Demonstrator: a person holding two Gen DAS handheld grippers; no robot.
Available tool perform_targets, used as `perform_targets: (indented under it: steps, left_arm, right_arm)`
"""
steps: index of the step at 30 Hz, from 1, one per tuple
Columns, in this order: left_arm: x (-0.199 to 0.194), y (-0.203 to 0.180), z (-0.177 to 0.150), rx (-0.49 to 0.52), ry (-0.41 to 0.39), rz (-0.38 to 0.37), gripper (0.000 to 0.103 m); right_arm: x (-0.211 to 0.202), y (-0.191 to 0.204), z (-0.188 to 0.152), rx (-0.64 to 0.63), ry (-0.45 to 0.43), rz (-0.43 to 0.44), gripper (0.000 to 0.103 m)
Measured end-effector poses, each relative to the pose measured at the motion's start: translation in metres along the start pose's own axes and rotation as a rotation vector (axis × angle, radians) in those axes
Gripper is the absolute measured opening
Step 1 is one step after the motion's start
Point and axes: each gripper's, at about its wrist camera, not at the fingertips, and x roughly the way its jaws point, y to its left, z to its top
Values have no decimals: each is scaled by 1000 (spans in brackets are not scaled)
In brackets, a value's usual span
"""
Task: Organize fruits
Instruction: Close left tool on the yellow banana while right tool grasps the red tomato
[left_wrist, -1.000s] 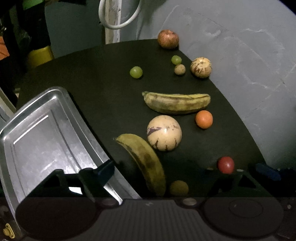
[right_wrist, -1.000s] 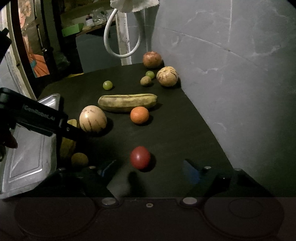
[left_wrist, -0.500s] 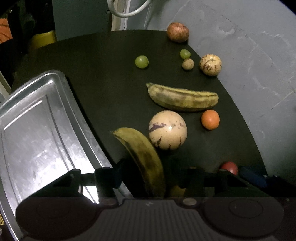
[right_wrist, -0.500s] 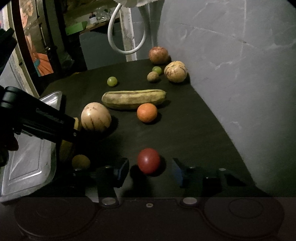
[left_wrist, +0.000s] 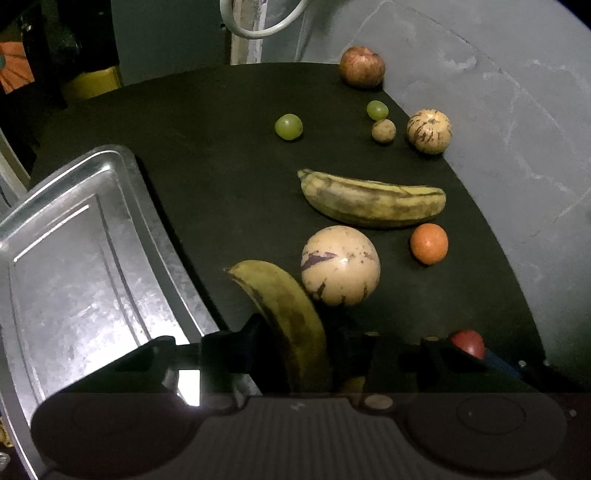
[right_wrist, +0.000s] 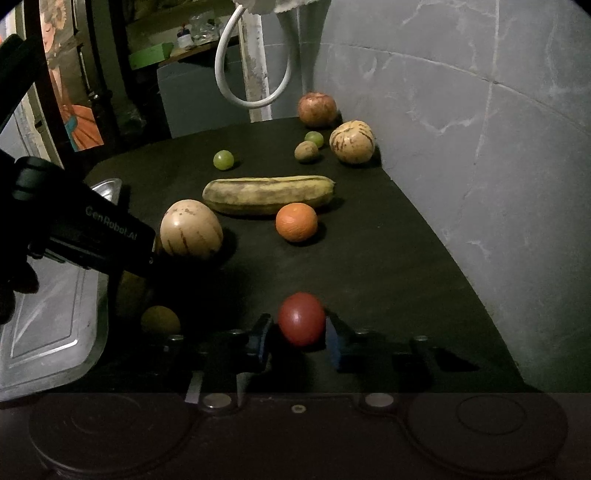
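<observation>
Fruit lies scattered on a dark round table (left_wrist: 221, 206). My left gripper (left_wrist: 301, 350) has a spotted yellow-green banana (left_wrist: 284, 302) between its fingers; the jaws are closing and both pads touch the banana's sides. A steel tray (left_wrist: 74, 258) stands just left of it. My right gripper (right_wrist: 298, 326) is shut on a small red fruit (right_wrist: 301, 317), which rests on the table. The same red fruit (left_wrist: 467, 341) shows at the lower right of the left wrist view.
Farther back lie a second banana (left_wrist: 373, 203), a large pale striped melon (left_wrist: 340, 266), an orange (left_wrist: 428, 243), two green grapes (left_wrist: 288, 126), a small striped melon (left_wrist: 430, 131) and an apple (left_wrist: 362, 66). A grey wall (right_wrist: 480, 184) bounds the right side. A small yellowish fruit (right_wrist: 160, 321) lies near the tray.
Both pairs of jaws have come together: the left around the near banana, the right around the red fruit. Neither hand has shifted much.
</observation>
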Motion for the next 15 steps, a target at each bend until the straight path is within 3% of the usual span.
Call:
perform_targets:
  steps: [15]
  left_arm:
    - [-1,-7,-3,31,-11,41,40]
  right_arm:
    - [-1,2,0,-11,-11,32,28]
